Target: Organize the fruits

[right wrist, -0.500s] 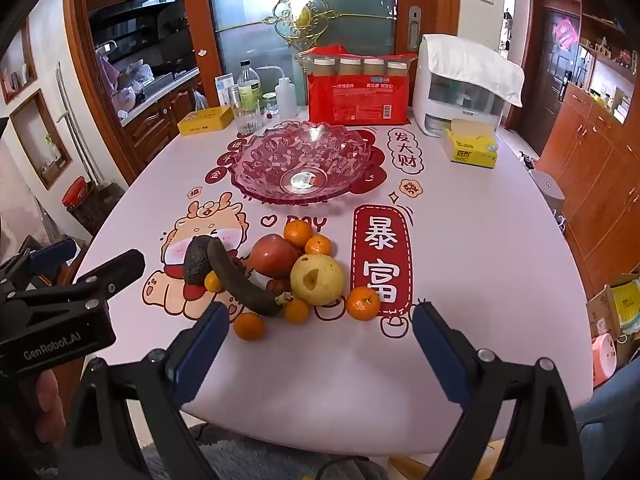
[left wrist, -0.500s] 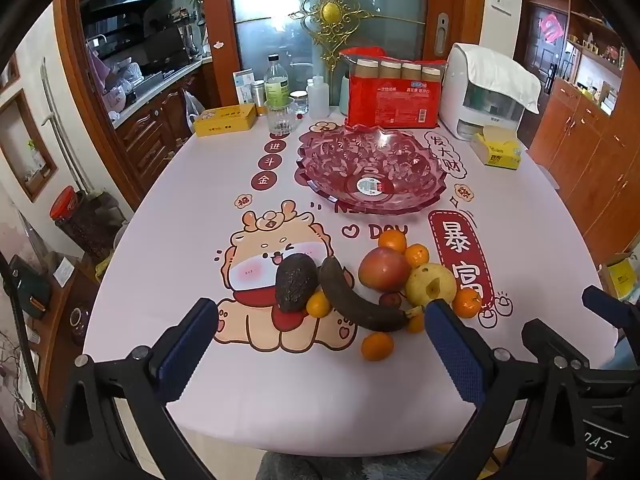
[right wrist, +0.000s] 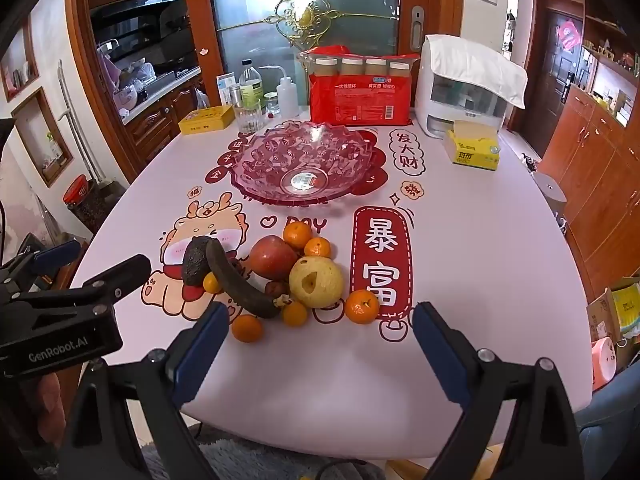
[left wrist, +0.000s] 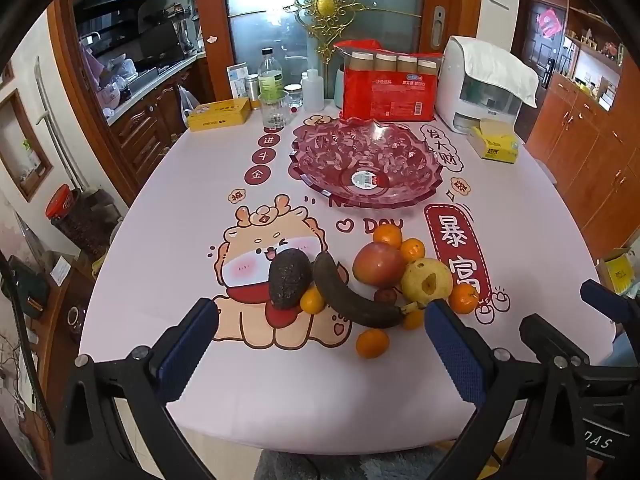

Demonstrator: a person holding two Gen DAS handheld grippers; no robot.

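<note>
A pile of fruit lies on the pink tablecloth: a dark avocado (left wrist: pixel 289 279), a blackened banana (left wrist: pixel 352 300), a red apple (left wrist: pixel 379 263), a yellow pear (left wrist: pixel 426 282) and several small oranges (left wrist: pixel 372 343). An empty pink glass bowl (left wrist: pixel 366 164) stands behind the pile. My left gripper (left wrist: pixel 320 344) is open and empty, just in front of the fruit. My right gripper (right wrist: pixel 320 344) is open and empty, near the table's front edge; the pile shows there with the pear (right wrist: pixel 316 282) and the bowl (right wrist: pixel 304 160).
At the back stand a red pack of cups (left wrist: pixel 386 88), a white appliance (left wrist: pixel 480 88), a yellow tissue pack (left wrist: pixel 494 146), a yellow tin (left wrist: pixel 218 114), bottles and a glass (left wrist: pixel 274 110). Wooden cabinets line the right. The left gripper's body (right wrist: pixel 60 316) shows in the right wrist view.
Both grippers have moved slightly forward toward the fruit pile. Both stay open. The fruit has not moved.
</note>
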